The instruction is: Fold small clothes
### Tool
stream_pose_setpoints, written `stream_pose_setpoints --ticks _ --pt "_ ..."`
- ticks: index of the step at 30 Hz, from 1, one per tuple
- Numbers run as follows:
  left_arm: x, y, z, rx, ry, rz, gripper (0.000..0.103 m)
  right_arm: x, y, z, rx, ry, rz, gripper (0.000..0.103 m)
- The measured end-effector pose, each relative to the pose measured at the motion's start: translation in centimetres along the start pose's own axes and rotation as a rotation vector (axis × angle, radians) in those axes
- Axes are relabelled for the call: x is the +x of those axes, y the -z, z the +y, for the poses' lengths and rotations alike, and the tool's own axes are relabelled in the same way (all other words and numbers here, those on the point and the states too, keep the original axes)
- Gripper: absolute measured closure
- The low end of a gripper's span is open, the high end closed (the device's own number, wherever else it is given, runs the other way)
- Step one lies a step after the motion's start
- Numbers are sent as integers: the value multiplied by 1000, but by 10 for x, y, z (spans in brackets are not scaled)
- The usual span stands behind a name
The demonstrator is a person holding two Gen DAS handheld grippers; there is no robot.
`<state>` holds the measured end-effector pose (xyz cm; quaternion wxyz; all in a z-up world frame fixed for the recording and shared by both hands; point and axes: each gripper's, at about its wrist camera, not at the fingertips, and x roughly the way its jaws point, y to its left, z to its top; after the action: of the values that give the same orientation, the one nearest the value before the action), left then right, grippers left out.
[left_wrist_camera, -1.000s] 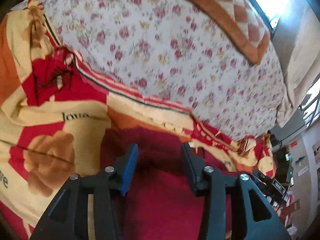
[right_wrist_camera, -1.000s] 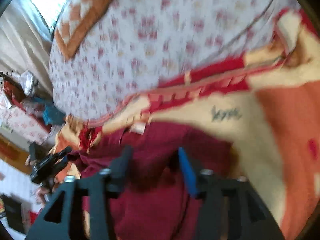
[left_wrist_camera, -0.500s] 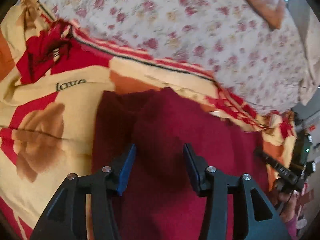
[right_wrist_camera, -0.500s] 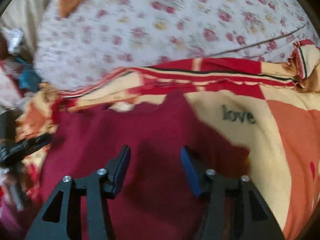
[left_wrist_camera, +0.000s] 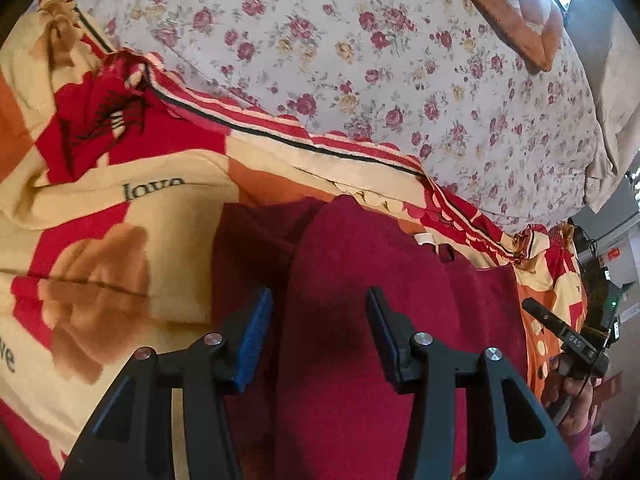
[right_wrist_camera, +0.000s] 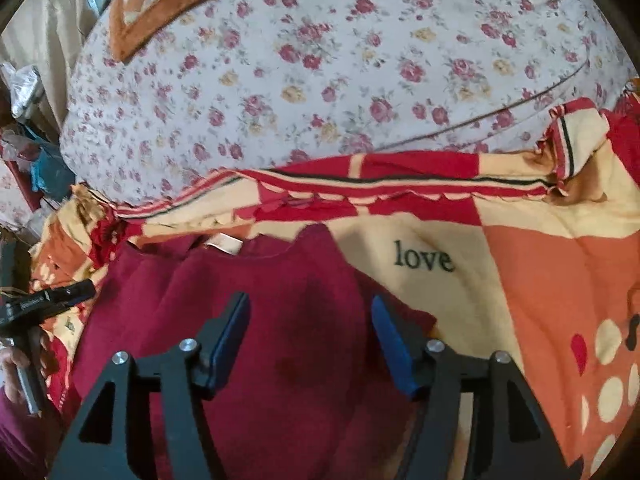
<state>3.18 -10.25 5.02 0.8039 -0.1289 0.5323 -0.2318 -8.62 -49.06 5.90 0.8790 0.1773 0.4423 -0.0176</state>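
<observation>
One rose-print white bedsheet (left_wrist_camera: 360,60) carries one red, cream and orange "love" blanket (left_wrist_camera: 132,208), on it one maroon knit garment (left_wrist_camera: 352,320) lying flat under two empty grippers, left gripper (left_wrist_camera: 316,316) part-open, right gripper (right_wrist_camera: 308,328) widening.

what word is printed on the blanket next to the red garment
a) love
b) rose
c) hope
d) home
a: dark letters reading "love" sit on a cream patch of the blanket, just right of the red garment in the right wrist view.
</observation>
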Motion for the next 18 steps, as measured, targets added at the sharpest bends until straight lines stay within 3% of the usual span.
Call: stream_pose_setpoints --ticks 5,6,7,8,13,18 --pt "23 -5 -9 33 -19 44 78 22 2 -1 -6 -7 38 37" --pt "28 -5 -12 58 -47 57 84 24 2 2 -30 -3 41 45" --pt "30 -5 -14 77 -73 59 98 26 2 7 -65 20 45 72" --pt "30 -6 -14 85 -75 58 100 27 1 10 -90 42 44 96" --pt "15 -16 -22 145 -89 -8 103 13 -15 11 -99 28 -25 96" --pt "21 -26 -7 70 -105 -28 103 28 -30 7 -86 80 -37 96"
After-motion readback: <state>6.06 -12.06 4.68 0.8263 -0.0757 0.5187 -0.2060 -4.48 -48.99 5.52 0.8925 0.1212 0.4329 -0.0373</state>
